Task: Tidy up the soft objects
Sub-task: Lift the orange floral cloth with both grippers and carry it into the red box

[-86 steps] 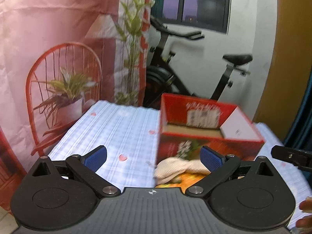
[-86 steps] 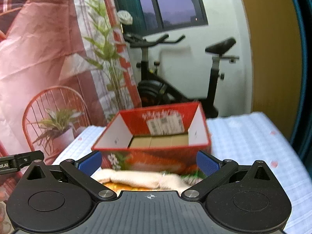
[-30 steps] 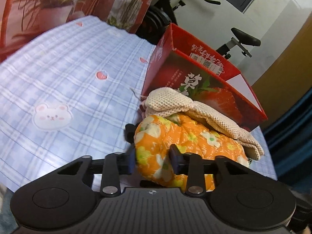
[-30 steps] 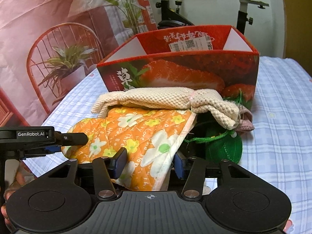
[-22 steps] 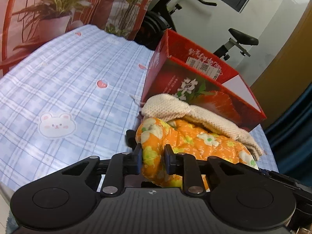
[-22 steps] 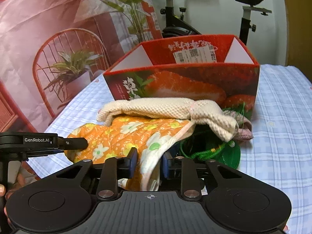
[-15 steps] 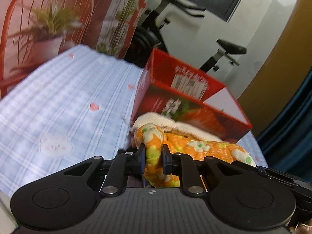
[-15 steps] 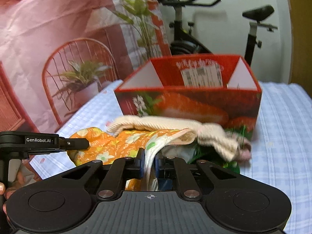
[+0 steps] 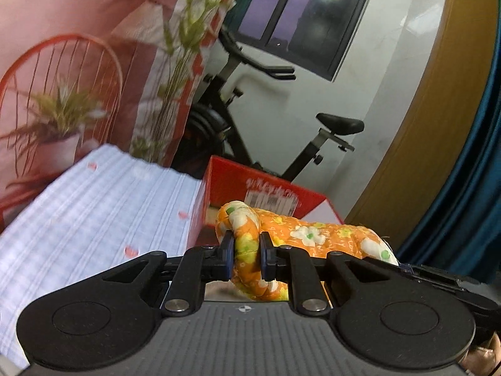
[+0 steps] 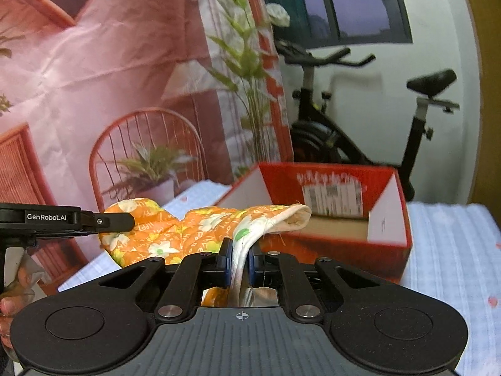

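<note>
Right wrist alone shows the left gripper (image 10: pixel 131 219) beside orange mitt (image 10: pixel 194 228).

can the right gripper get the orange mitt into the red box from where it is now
Probably yes. The right gripper and left gripper both clamp the orange floral mitt, held up in the air. The red box sits just ahead, open-topped, with nothing between.

I have closed both sets of fingers: left gripper (image 9: pixel 245 257) now pinches the rolled end of the orange floral mitt (image 9: pixel 313 235), right gripper (image 10: pixel 239 266) its white-lined edge. Mitt has come up off the table (image 9: pixel 94 206), slung between them level with the red box (image 10: pixel 338 188); cream knit cloth no longer on it
</note>
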`<state>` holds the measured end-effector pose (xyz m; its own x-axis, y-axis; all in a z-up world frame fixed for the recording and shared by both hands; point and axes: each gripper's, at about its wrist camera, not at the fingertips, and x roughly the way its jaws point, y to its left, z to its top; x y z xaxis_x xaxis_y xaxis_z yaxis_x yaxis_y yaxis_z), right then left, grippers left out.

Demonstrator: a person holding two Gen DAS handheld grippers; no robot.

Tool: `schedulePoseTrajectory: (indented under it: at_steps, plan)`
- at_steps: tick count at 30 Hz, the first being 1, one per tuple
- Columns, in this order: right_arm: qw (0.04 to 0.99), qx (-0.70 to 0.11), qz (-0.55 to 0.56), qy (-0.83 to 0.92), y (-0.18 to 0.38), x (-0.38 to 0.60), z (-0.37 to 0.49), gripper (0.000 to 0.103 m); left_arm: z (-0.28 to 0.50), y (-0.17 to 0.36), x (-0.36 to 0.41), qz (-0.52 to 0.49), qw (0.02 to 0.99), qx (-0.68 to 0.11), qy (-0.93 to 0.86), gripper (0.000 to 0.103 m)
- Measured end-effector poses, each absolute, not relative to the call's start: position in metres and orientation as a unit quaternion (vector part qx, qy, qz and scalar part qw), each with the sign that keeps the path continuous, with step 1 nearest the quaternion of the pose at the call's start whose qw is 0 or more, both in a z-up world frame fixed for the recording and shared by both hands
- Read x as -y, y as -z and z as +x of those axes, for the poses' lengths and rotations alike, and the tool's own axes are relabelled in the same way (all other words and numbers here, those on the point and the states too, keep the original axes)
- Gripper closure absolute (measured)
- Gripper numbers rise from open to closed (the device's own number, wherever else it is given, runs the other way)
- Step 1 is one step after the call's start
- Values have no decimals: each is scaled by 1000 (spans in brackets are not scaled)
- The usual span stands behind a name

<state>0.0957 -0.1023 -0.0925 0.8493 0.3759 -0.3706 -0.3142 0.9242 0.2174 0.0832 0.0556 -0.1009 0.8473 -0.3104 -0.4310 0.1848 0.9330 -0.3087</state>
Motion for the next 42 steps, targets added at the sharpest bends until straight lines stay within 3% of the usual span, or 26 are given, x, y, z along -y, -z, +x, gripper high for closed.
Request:
schedulePoseTrajectory:
  at_steps: [5,16,26,37,40,42]
  plan:
    - [963,-189,55,-183,72,108,115,94,107,92,-43,-113,957,-233,135,86]
    - [968,-185,0,-167,62,130,210,94,216,101,3,-82,948,-283,123,86]
    - [955,-261,-10,-138,112,135,297,94,290,146,28,-54,920,-375,97,86]
    - [936,-329,-16,-124,156,128,334,94,310,170,34,-32,907,-410,89,85]
    - [932,-342,-17,-115,162,128,338,90,311,173,34,-27,905,-415,89,77]
    - [932,-348,-20,-102,165,129,339,85,311,173,34,-24,905,-416,88,59]
